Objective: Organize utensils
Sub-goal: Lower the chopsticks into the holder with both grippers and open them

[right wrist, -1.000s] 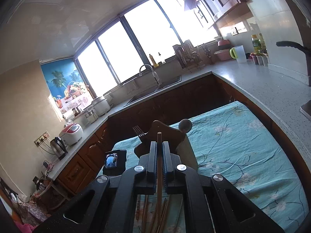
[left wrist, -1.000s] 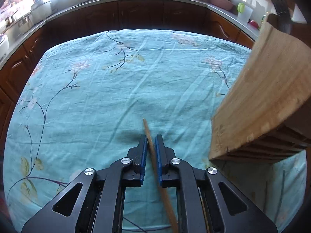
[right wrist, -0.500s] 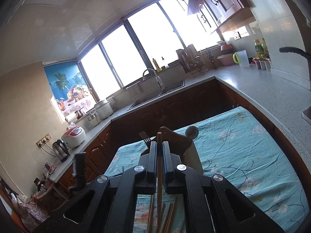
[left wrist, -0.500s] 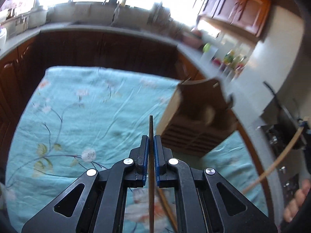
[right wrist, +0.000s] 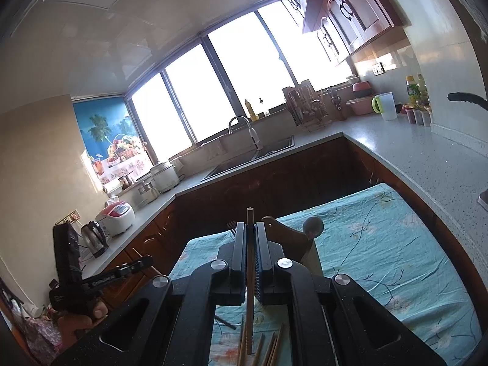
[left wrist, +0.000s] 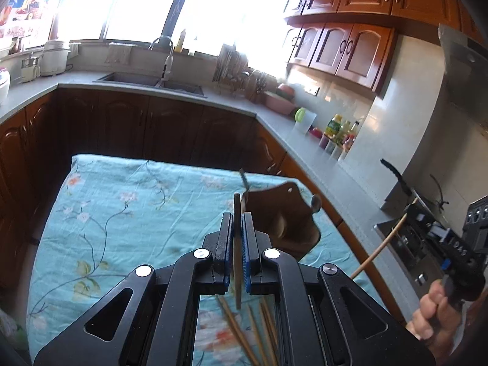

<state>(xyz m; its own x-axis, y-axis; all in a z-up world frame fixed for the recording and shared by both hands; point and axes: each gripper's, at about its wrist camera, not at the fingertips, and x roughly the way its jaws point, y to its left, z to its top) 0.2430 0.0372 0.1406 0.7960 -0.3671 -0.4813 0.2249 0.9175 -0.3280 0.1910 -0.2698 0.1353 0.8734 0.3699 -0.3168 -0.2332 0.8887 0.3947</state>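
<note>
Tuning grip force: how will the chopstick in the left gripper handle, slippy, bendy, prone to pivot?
Chopstick looks thin, stiff wood, probably very light. The left gripper pinches it at one narrow spot, so it may pivot. Loose chopsticks on the tablecloth would likely roll.

— What is covering the table?
— A turquoise cloth [left wrist: 128, 213] showing pink blossoms on dark twigs.
— And the chopsticks [left wrist: 244, 335]?
— Lying pale tan. The holder [left wrist: 283, 213] is looking dark brown, the gripper pads [left wrist: 246, 259] showing blue.
</note>
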